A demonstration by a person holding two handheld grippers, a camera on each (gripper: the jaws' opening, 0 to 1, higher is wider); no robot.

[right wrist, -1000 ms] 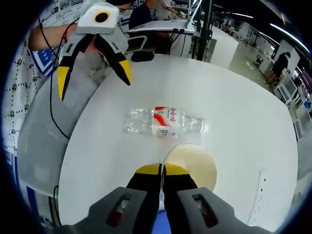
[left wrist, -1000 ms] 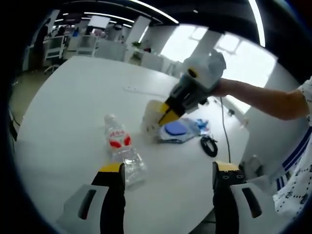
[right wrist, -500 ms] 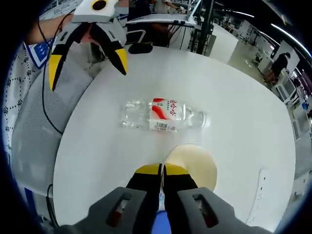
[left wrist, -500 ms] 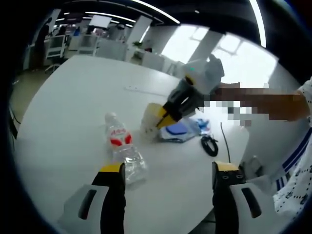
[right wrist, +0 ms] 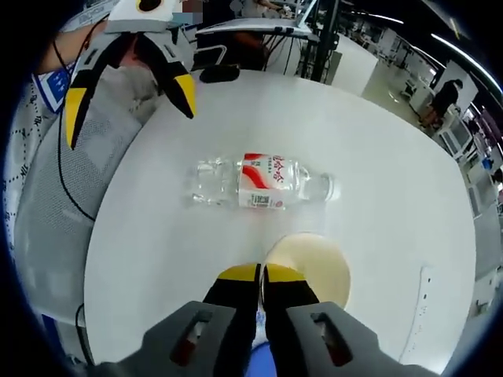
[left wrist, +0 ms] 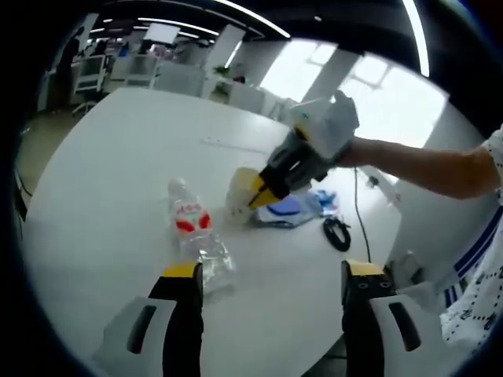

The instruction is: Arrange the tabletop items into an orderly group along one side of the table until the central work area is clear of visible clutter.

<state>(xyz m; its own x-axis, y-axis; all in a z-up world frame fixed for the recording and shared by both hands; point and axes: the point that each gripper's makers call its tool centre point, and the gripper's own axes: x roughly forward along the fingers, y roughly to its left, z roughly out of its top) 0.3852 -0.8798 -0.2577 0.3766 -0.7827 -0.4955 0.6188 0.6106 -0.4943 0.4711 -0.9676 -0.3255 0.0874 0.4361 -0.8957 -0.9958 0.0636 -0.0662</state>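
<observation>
Comparing this moment with the second before it, little had changed on the white tabletop (right wrist: 409, 173), and the shifts were small. The right claw (right wrist: 262, 272) had stayed closed, its two yellow-tipped jaws pressed together on the near rim of a pale yellow paper cup (right wrist: 308, 267), whose open mouth faced the camera in the right gripper view. In the left gripper view that same right claw (left wrist: 258, 191) appeared from the right, tilted down onto the cup (left wrist: 239, 191), and it had drifted slightly to the left with the cup over the last second.

The left claw (left wrist: 271, 276) hovered with its jaws spread wide apart and nothing between them. In the right gripper view it hung above the tabletop edge (right wrist: 126, 90) and had slid a little toward the left of the picture.

A clear plastic water bottle (right wrist: 259, 182) with a red and white label lay on its side in the middle of the tabletop, untouched, just beyond the left claw's jaws in the left gripper view (left wrist: 196, 239). Behind the cup lay a blue and white bundle (left wrist: 295, 208), hard to identify, and a coiled black cable (left wrist: 336, 233).

Judging from this, the cup was being carried or nudged toward the group, while the bottle remained as central clutter to be cleared.
</observation>
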